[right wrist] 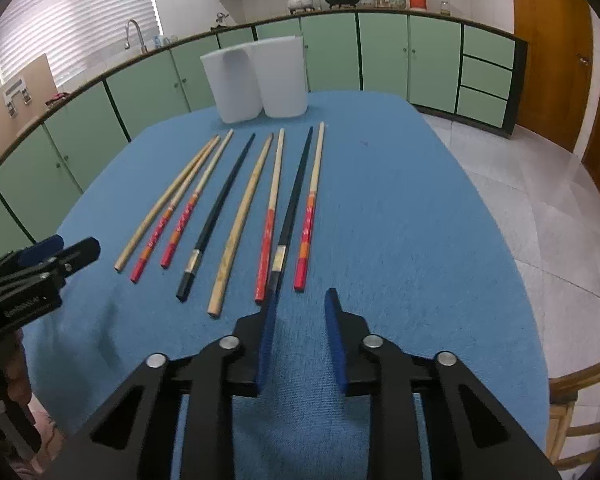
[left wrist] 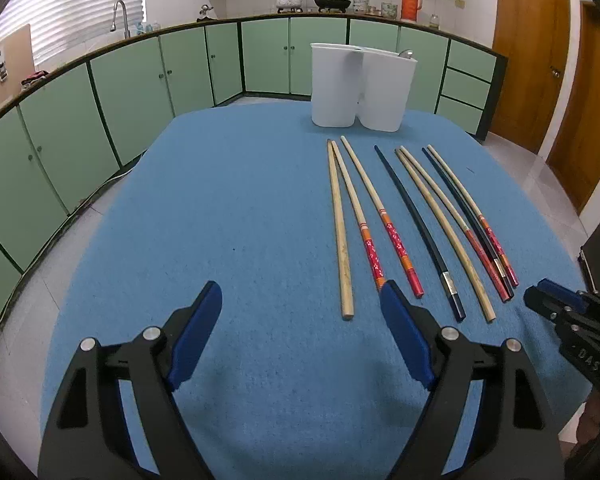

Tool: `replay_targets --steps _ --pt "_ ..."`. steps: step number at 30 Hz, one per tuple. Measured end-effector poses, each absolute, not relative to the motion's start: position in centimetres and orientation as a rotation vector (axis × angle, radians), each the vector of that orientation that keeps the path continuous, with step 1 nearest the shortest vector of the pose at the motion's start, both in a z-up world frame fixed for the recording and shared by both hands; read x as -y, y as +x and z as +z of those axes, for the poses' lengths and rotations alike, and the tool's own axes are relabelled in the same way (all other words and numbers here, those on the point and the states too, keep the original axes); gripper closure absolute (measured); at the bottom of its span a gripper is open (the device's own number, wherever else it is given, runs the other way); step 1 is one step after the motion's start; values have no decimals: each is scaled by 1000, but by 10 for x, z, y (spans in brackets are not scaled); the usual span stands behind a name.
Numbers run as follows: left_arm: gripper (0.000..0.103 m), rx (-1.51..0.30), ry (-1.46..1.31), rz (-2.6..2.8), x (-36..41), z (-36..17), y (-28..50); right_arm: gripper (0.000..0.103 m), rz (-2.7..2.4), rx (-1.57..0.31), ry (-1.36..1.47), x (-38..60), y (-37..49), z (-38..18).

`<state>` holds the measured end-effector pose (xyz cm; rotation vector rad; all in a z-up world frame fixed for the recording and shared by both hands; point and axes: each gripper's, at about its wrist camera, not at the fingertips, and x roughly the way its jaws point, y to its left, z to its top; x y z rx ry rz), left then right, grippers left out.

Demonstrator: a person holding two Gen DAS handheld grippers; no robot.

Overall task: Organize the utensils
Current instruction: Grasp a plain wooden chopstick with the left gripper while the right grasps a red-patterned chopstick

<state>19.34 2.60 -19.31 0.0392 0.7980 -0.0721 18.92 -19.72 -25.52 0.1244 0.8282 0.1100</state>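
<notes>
Chopsticks (right wrist: 224,216) look light, stiff, slippery, so my narrowed, empty right claw (right wrist: 300,300) should pinch near a thick end; left claw (left wrist: 300,296) gapes wide

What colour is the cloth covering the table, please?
Blue; the cloth shows best in the right wrist view.

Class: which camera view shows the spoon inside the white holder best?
The left wrist view: the spoon bowl peeks above the rim of the white holder. In the right wrist view, the holder is seen, but no spoon shows.
</notes>
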Motion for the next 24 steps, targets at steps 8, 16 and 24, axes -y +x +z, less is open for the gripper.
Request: replay_targets --steps 8,16,24 --pt "26 -813 42 -73 -24 -201 197 89 110 -827 114 198 192 -265" --pt "27 -830 41 -72 -23 -209 201 92 106 -804 87 191 200 -265" --pt "27 -850 36 -77 -22 -216 203 96 91 -784 58 186 203 -266"
